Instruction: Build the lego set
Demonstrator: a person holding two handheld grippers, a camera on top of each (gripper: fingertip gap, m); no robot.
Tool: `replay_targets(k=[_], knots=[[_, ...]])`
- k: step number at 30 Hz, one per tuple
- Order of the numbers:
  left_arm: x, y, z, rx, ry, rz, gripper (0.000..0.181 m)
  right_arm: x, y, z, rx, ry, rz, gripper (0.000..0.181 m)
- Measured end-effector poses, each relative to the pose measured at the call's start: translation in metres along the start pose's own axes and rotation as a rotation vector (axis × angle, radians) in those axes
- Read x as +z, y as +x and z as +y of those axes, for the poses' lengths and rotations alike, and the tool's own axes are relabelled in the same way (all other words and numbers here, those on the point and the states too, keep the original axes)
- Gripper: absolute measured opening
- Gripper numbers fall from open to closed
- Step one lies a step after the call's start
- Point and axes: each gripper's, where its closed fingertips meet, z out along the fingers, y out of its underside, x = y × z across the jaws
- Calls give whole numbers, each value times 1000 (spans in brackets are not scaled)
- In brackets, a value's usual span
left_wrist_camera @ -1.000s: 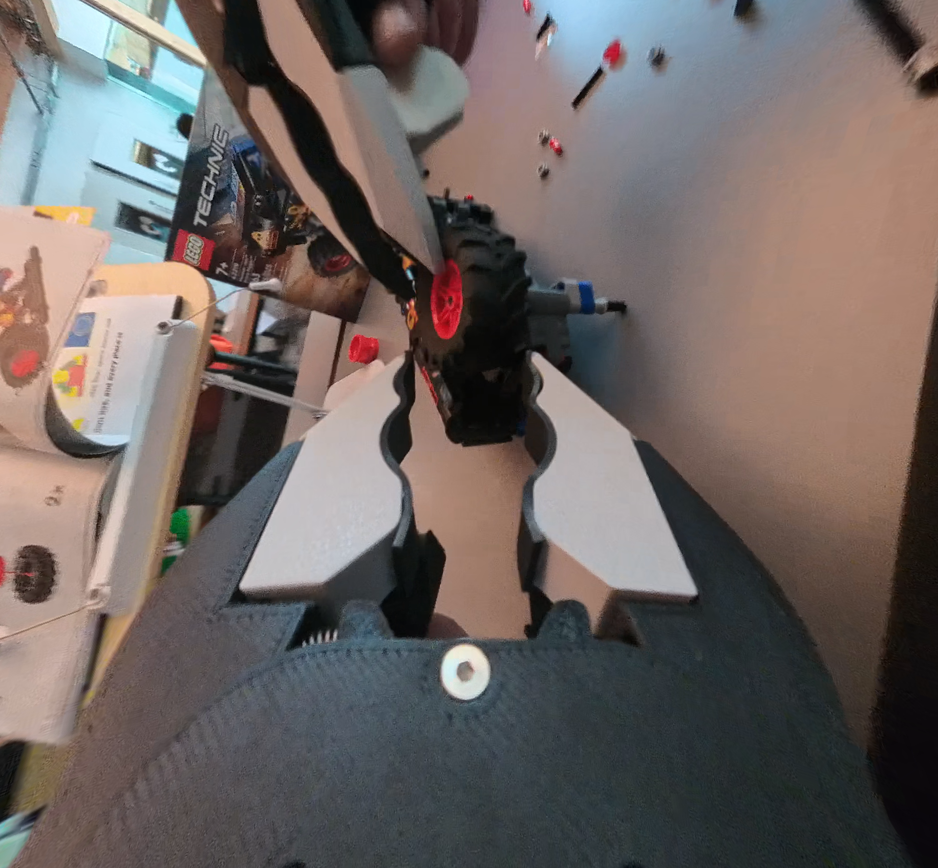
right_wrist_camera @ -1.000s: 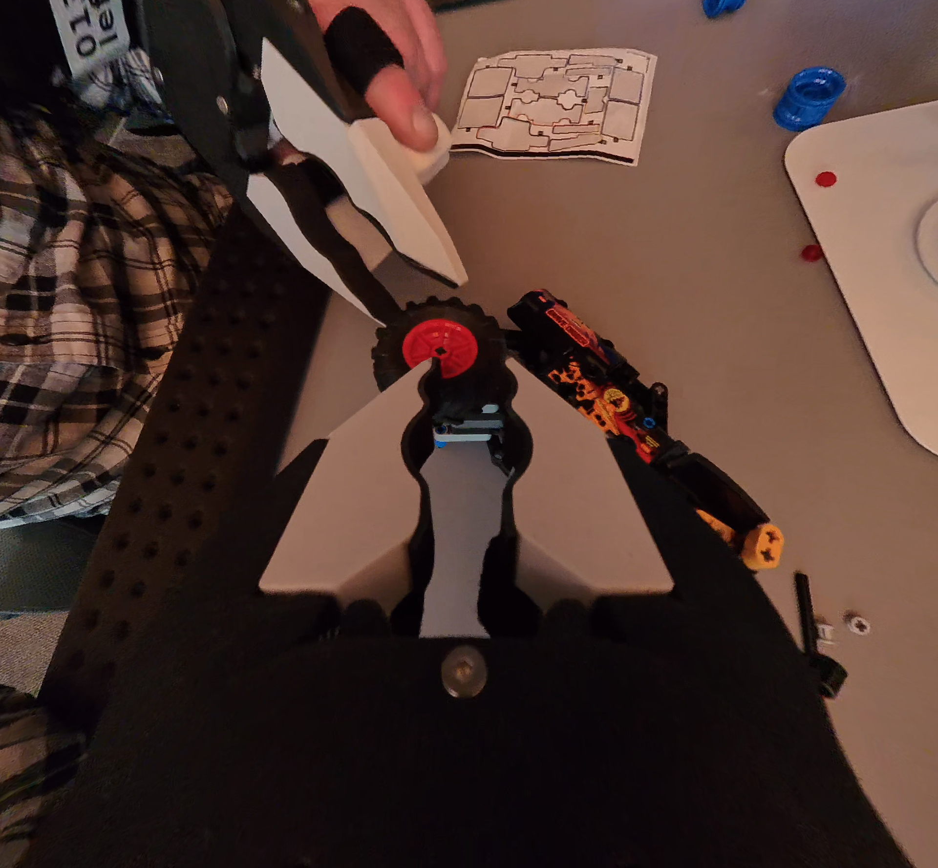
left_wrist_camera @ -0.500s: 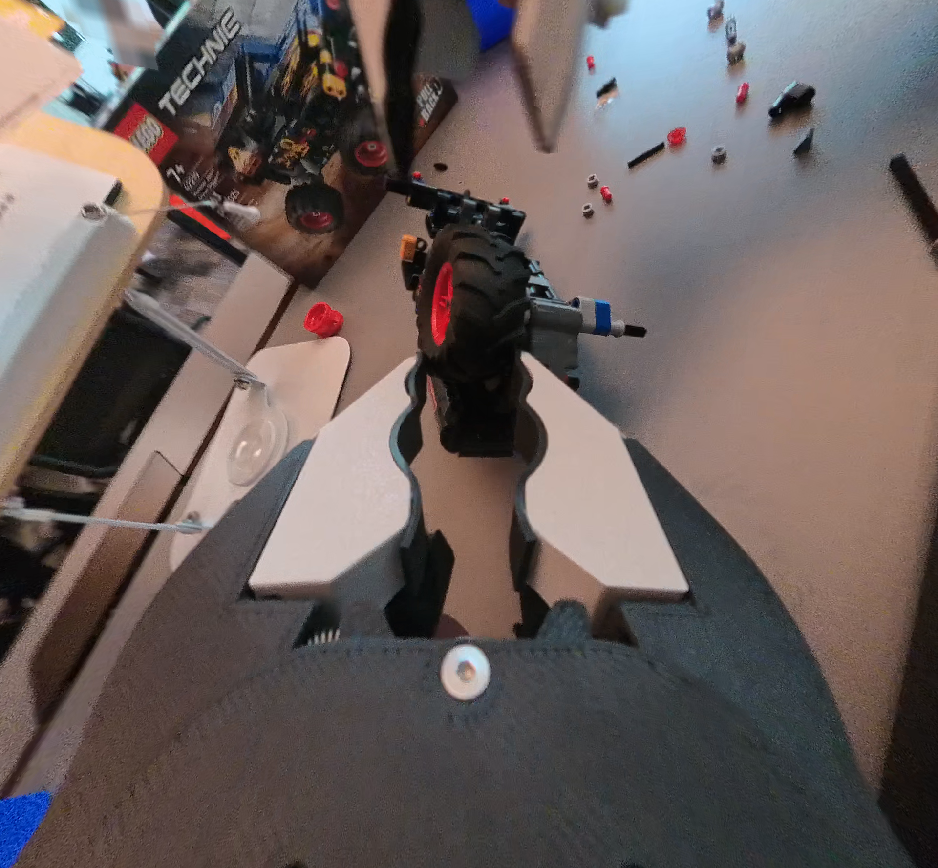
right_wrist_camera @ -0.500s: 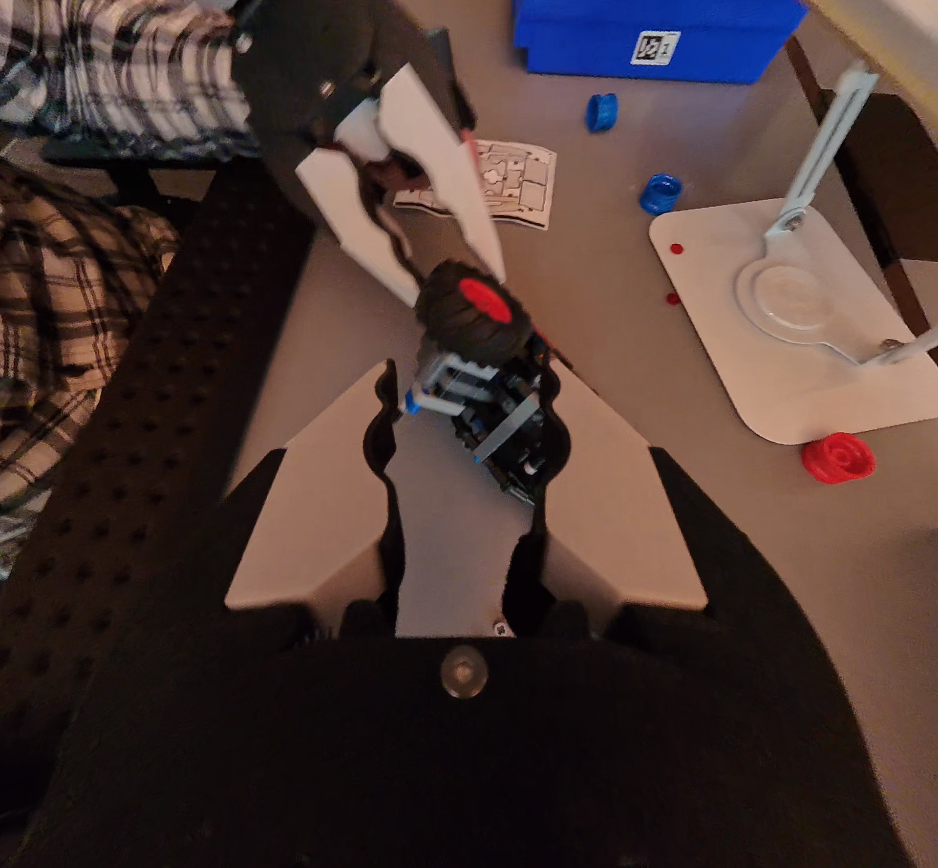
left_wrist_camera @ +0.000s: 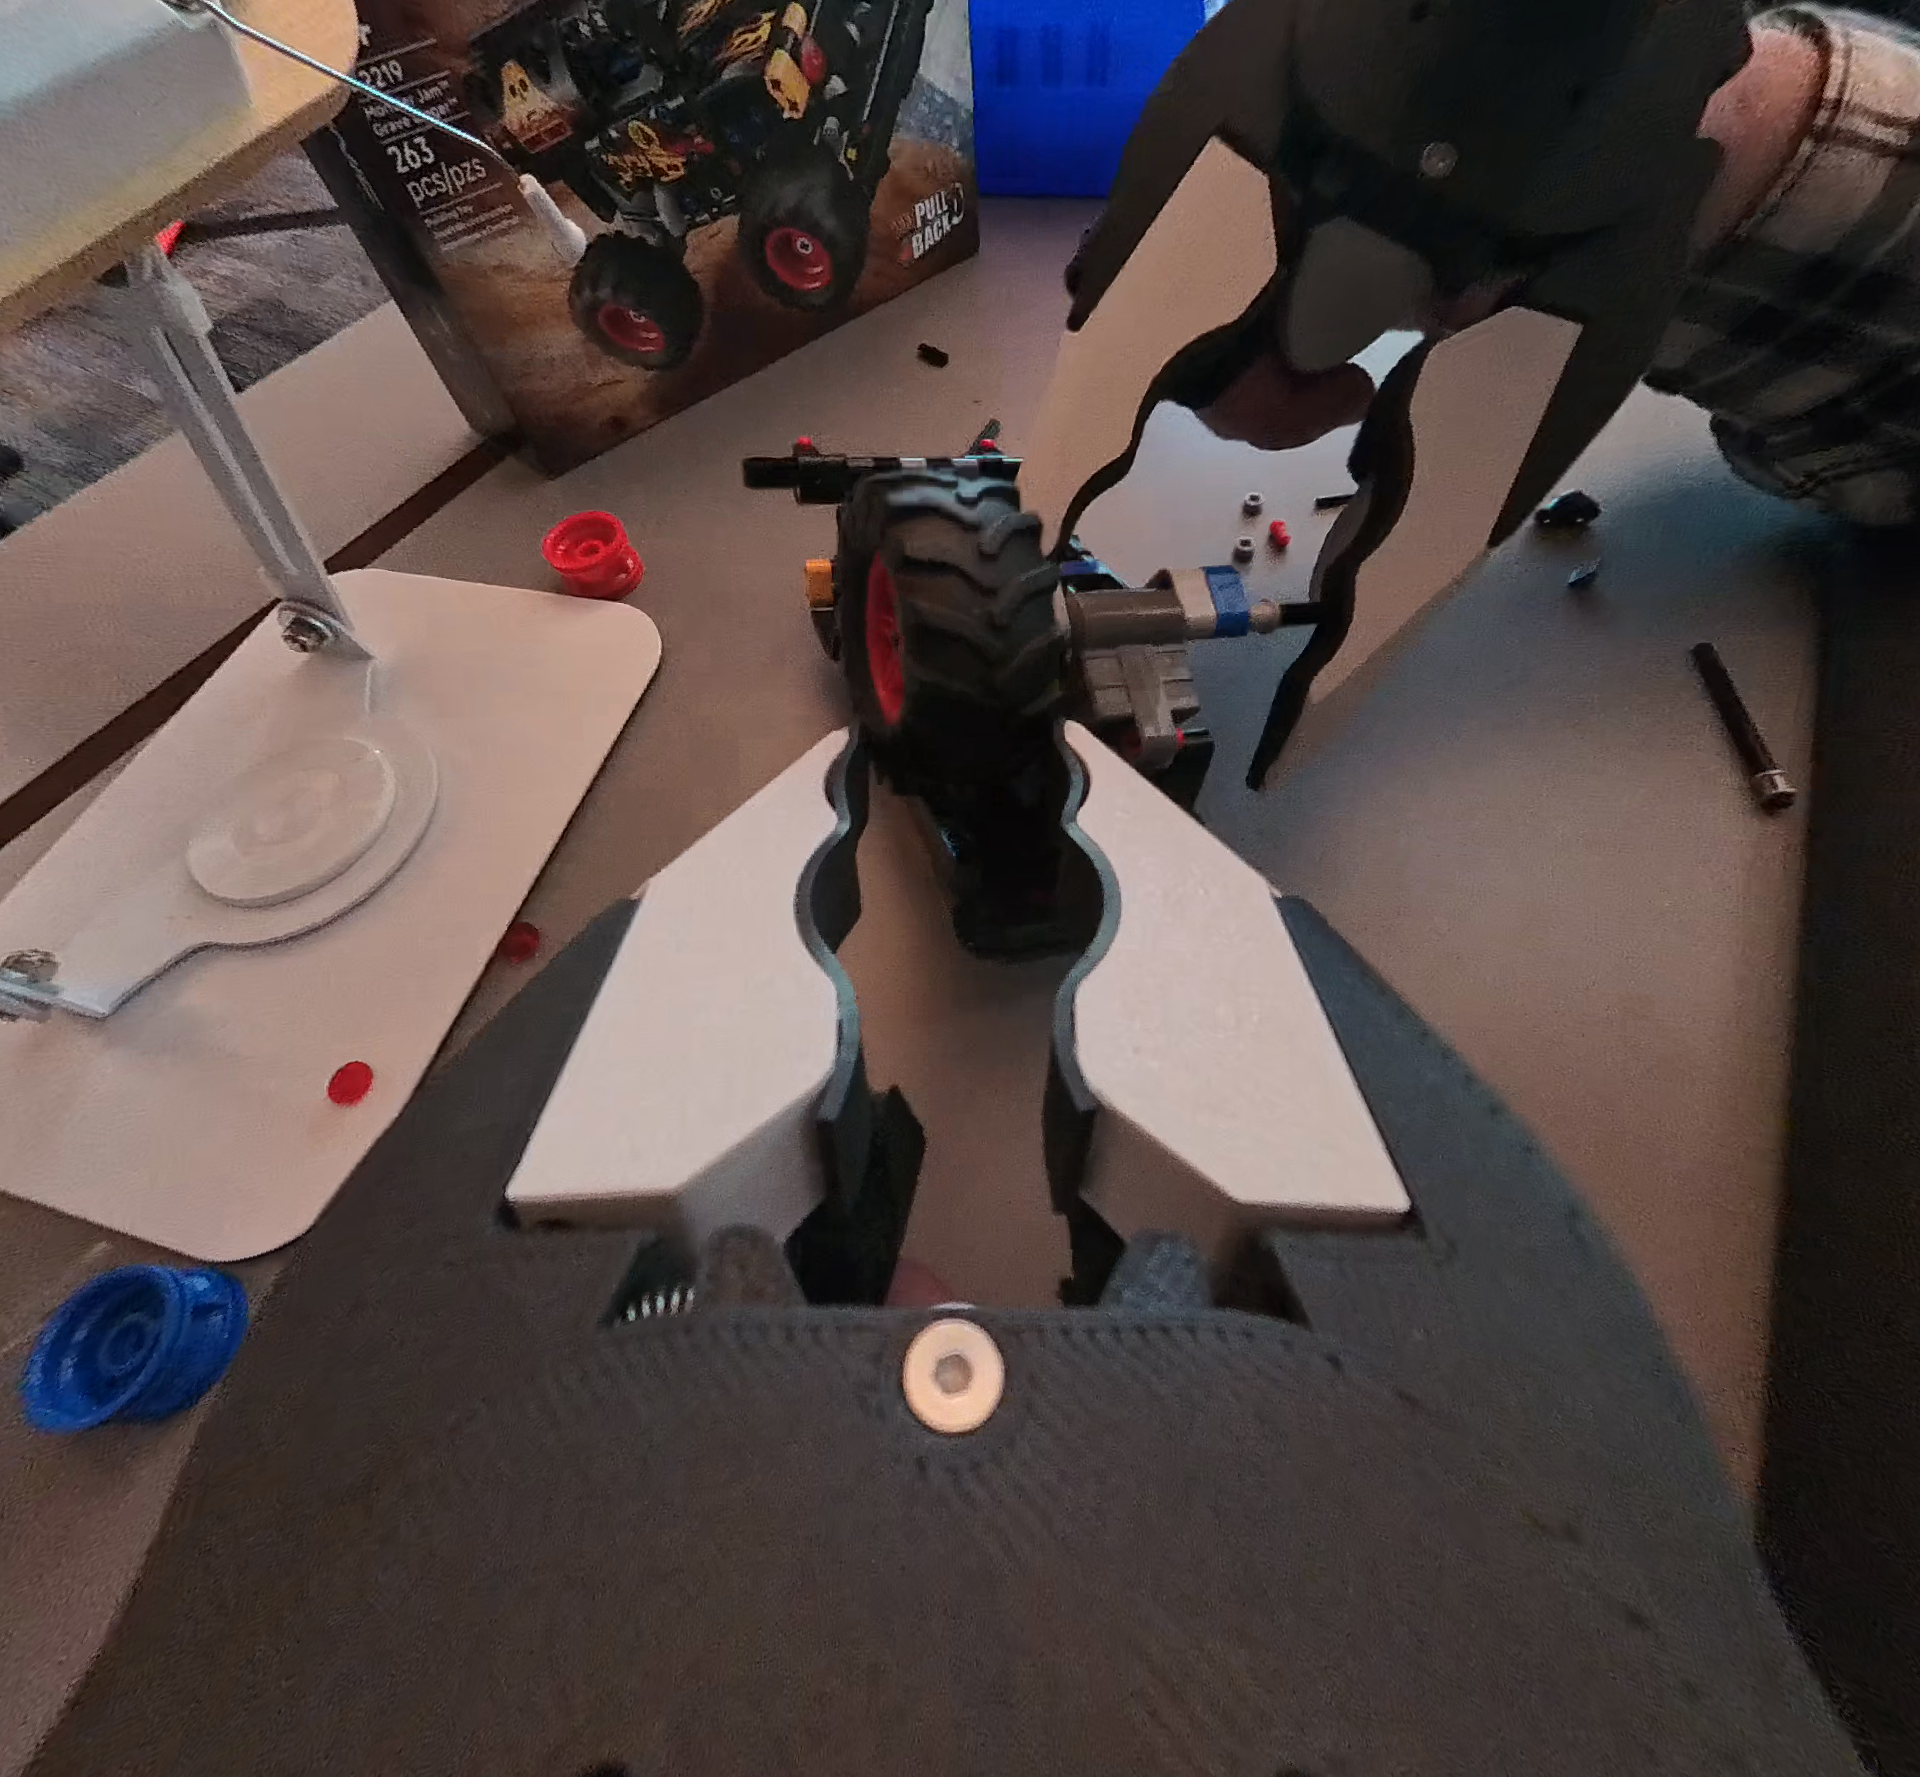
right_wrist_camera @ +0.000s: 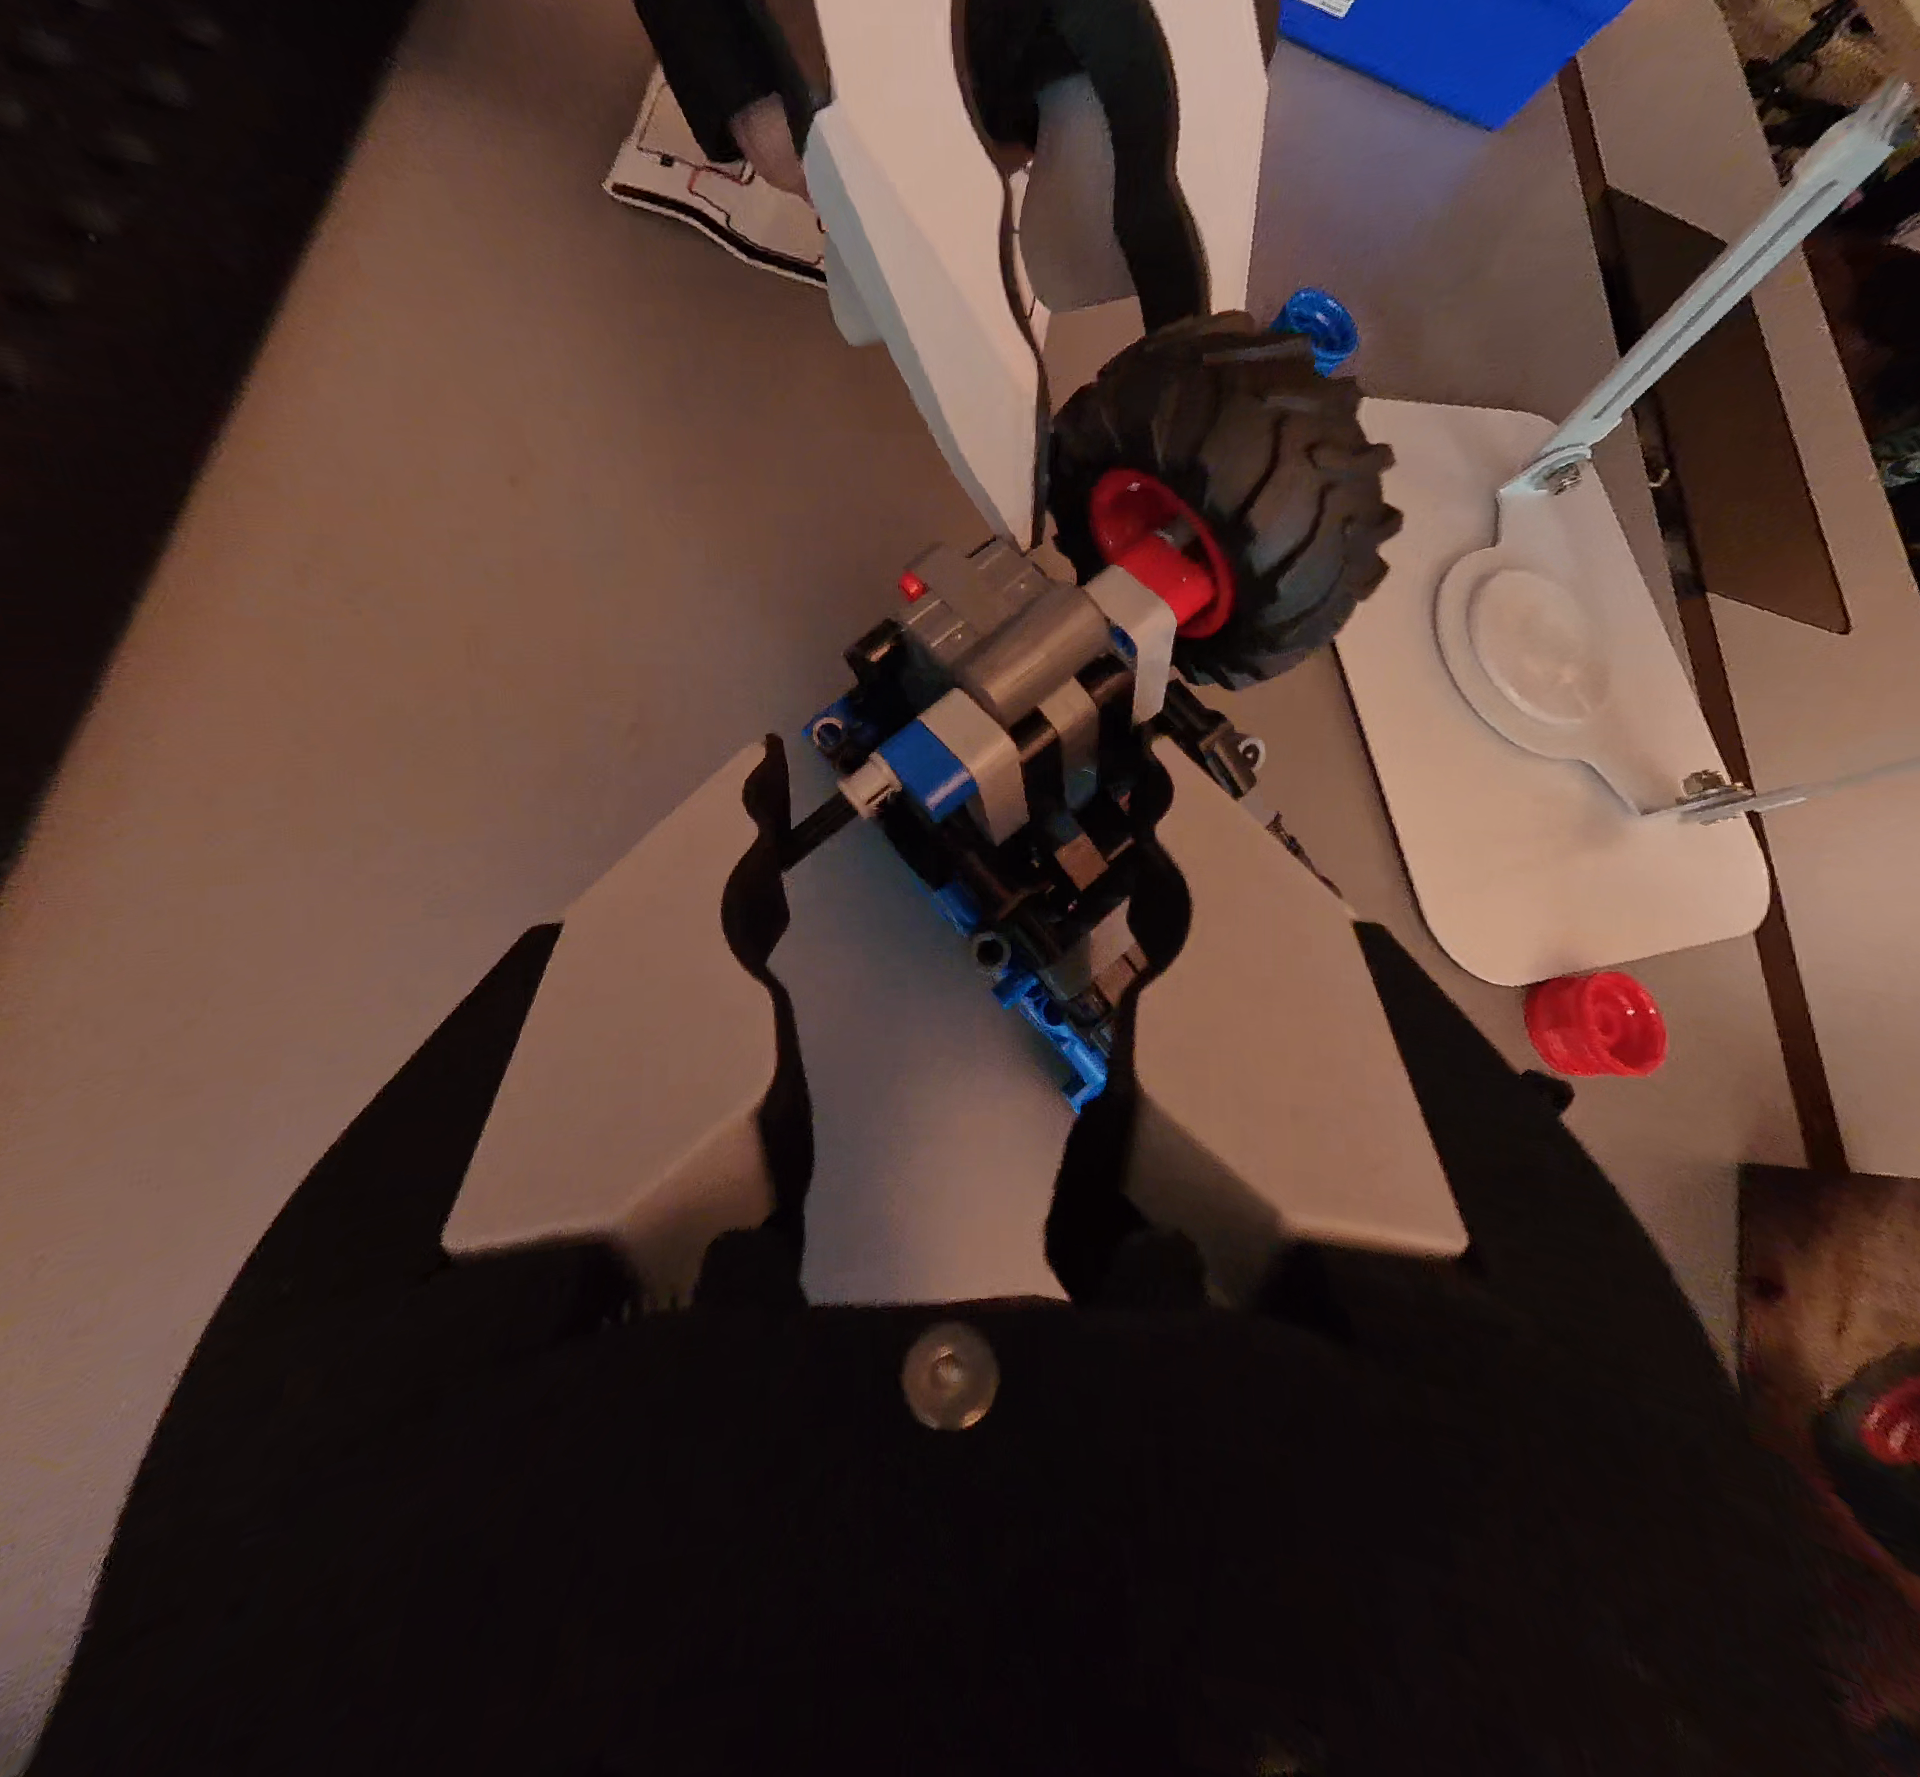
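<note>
**Wheeled chassis clamped in left claw, right claw spread around axle end**

Left gripper (left_wrist_camera: 961, 771): closed on the black tyre (left_wrist_camera: 951, 626) of the lego chassis (right_wrist_camera: 997, 771); tyre pinched between both fingertips, red hub facing left, model held above the grey table (left_wrist_camera: 1455, 896). Right gripper (right_wrist_camera: 956, 792): spread apart, straddling the blue-and-grey frame; right finger seemingly against the frame's dark side, left finger just beside the black axle tip, contact not confirmable. From the left wrist view, the right gripper's fingers hang from far right, one beside the blue-collared axle stub (left_wrist_camera: 1216, 600). Loose red rim (left_wrist_camera: 592, 555) near the white stand base (left_wrist_camera: 312, 896), left of the model. Blue rim (left_wrist_camera: 130, 1345) at near left. Set box (left_wrist_camera: 675, 138) standing far left.
</note>
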Motion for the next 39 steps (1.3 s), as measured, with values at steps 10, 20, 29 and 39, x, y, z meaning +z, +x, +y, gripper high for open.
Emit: replay_targets(k=[10, 20, 29, 39], knots=[[2, 1, 0, 2, 15, 18, 30, -1, -3, -10, 39, 82, -43, 56], [3, -2, 1, -69, 51, 51, 31, -12, 2, -14, 114, 199, -108, 44], [4, -3, 6, -62, 39, 76, 30, -10, 3, -16, 131, 230, -140, 43], [5, -3, 9, -57, 46, 138, 30, -2, -1, -19, 104, 223, -160, 53]])
